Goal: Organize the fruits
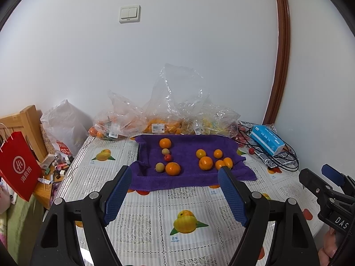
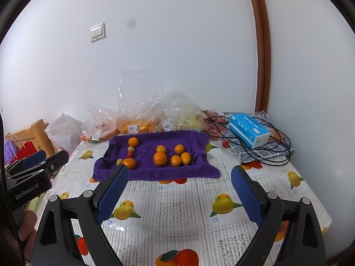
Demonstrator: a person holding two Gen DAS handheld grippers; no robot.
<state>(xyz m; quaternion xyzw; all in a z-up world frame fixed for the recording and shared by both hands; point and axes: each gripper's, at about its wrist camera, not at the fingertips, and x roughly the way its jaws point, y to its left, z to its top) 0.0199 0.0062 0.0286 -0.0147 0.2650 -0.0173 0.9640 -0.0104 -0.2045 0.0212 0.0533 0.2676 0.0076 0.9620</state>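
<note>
The fruits lay on a purple towel (image 1: 188, 155) spread toward the far edge of the tabletop, sorted into two loose groups. On the towel's left half sat a large orange (image 1: 172, 168) near the front, a small pale-green fruit (image 1: 160, 167) touching or just beside it, a small red fruit (image 1: 168, 157) behind them, another pale fruit (image 1: 165, 151) further back, and a second orange (image 1: 165, 143) at the rear. On the right half, five orange fruits clustered together: a big one (image 1: 206, 163) at the front, two smaller ones (image 1: 201, 153) behind, and two oval ones (image 1: 228, 162) at the front right. The towel rested on a tablecloth (image 1: 188, 199) printed with fruit pictures. Behind the towel, along the far edge against the wall, stood clear plastic bags (image 1: 173, 110) holding more orange and yellow fruit. At the far right corner lay a blue tissue pack (image 1: 267, 140) on a checked cloth, with black cables (image 1: 286, 159) looped around it and a small red fruit (image 1: 251, 150) beside them. A red paper bag (image 1: 17, 166) hung off the left side. The left gripper (image 1: 175, 173) hovered above the near part of the tabletop, its blue pads (image 1: 118, 195) apart with nothing between them. The right gripper (image 2: 179, 174) hovered alongside, its jaws apart too and empty, short of the towel's front edge.
</note>
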